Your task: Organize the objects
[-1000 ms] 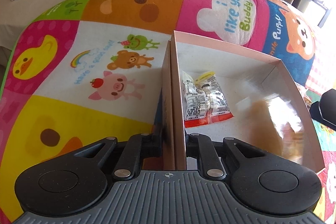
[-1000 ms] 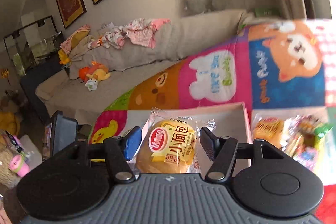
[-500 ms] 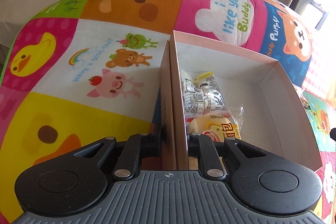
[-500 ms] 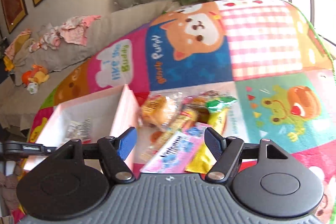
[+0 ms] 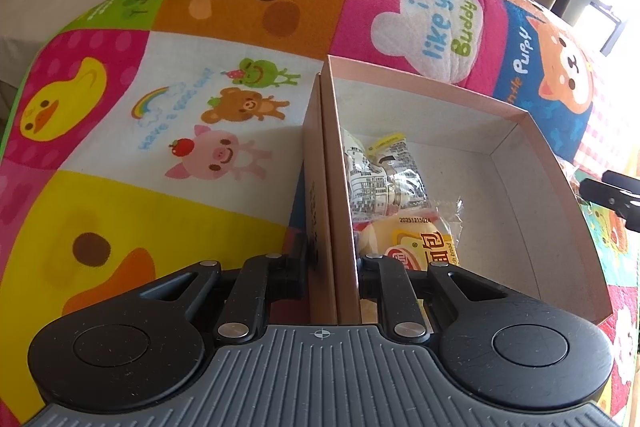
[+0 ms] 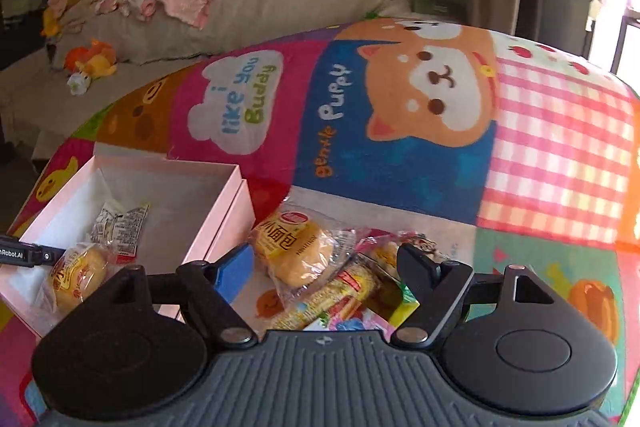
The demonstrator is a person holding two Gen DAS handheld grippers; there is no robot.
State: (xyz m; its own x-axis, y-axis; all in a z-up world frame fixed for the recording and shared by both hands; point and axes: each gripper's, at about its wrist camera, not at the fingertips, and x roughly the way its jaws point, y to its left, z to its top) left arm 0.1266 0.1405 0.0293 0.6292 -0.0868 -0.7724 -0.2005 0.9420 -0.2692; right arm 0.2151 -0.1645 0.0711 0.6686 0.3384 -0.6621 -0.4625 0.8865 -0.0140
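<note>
A box [image 6: 132, 195] is set on a play mat [image 6: 400, 167], two snack packets [image 6: 120, 227] lying inside it. A snack pile [image 6: 320, 267] is heaped just right of the box.

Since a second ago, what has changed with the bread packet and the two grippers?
The right gripper let go of the bread packet, which now lies in the pink box beside the two clear packets. It swung over to the snack pile, jaws opening, nothing gripped. The left gripper stays clamped on the box wall.
</note>
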